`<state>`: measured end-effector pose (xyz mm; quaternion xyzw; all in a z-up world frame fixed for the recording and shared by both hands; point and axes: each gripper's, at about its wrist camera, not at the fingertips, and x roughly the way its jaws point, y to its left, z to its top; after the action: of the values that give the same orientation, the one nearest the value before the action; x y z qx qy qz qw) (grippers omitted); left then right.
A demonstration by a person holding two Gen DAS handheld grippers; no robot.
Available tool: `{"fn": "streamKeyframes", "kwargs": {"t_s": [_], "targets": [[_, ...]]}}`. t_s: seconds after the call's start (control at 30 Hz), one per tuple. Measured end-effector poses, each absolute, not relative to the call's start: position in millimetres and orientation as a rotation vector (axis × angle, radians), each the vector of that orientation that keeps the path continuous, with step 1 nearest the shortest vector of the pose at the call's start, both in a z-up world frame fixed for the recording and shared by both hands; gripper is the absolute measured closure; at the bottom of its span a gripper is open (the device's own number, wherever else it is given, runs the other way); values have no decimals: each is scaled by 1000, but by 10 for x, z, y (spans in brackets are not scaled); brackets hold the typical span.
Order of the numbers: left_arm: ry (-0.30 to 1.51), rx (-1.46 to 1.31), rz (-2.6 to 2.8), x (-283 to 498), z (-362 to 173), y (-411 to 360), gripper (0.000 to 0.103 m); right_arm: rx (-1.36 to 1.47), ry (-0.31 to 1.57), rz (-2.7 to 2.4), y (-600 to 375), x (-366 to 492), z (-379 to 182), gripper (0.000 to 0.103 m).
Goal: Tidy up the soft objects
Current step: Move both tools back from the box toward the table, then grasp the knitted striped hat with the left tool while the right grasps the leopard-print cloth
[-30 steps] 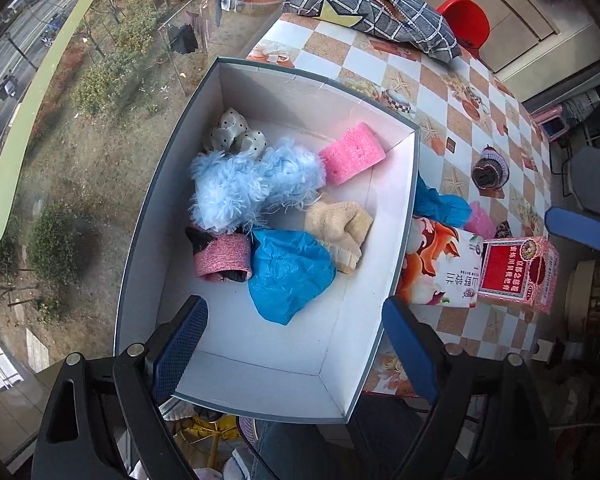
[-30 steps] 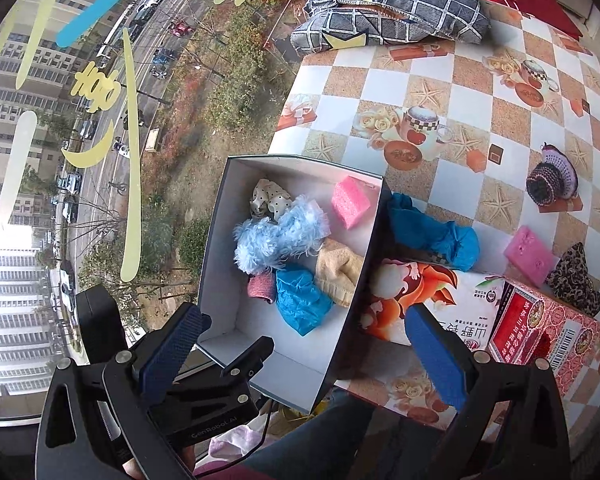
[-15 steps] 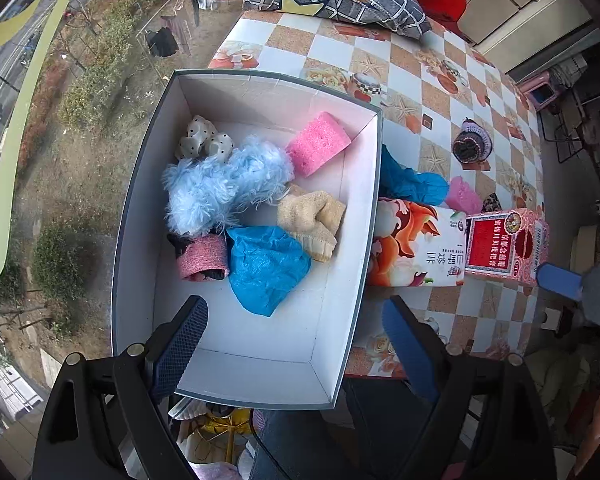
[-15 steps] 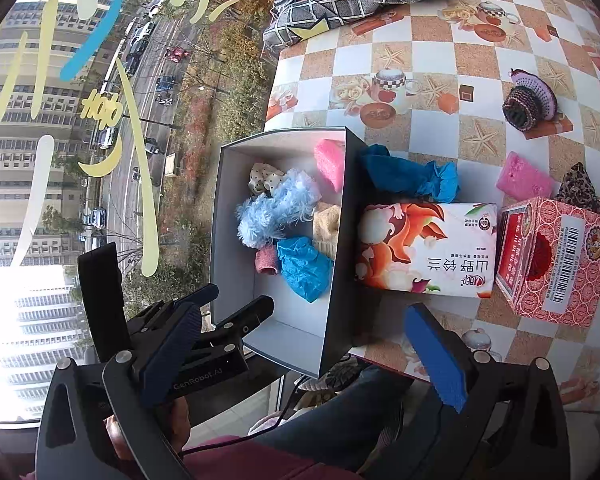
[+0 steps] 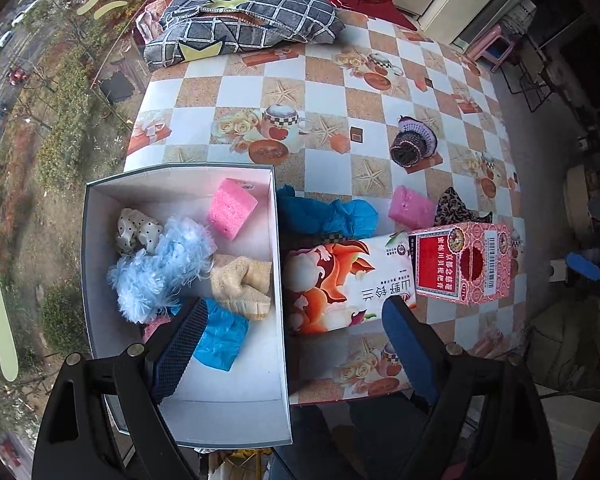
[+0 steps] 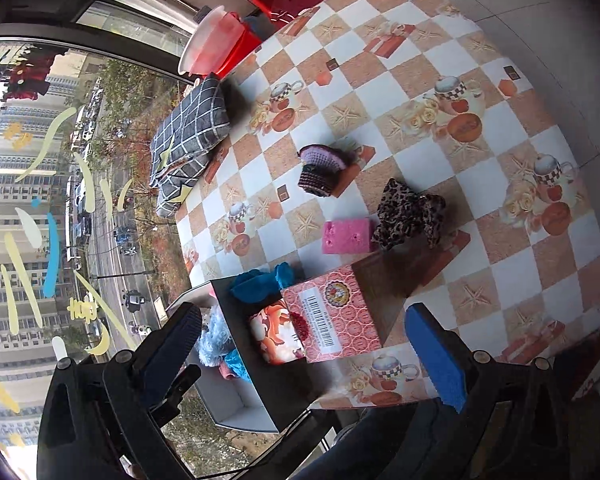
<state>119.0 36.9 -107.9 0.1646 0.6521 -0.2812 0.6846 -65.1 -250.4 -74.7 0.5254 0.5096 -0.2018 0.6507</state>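
Both grippers, left [image 5: 296,340] and right [image 6: 320,352], hang spread and empty. The box [image 5: 278,280] holds several soft things; a blue cloth [image 5: 328,216], pink sponge [image 6: 346,236], leopard cloth [image 6: 408,216] and what looks like a knit hat [image 6: 320,168] wait on the table [image 6: 480,128]. Next: reach for one.

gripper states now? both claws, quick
Left claw: open, holding nothing, above the white box.
Right claw: open, holding nothing, above the red carton.
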Motion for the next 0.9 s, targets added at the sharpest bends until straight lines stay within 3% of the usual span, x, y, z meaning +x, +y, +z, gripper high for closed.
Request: {"fn": "streamKeyframes", "kwargs": {"t_s": [0.3,0.57,0.9], "targets": [[1489,581,-674,1225,-1494,-510,12,1300,1285,-545,-2901,-1090,-1510,1],[1514,659,-683,1471,-1716,-1238,12,1289,1348,-537,-3157,-922,-2121,1],[1510,862,-683,1492,-2221,-2080,12,1030,1517,-532,-3131,-406,-2793,1]]}}
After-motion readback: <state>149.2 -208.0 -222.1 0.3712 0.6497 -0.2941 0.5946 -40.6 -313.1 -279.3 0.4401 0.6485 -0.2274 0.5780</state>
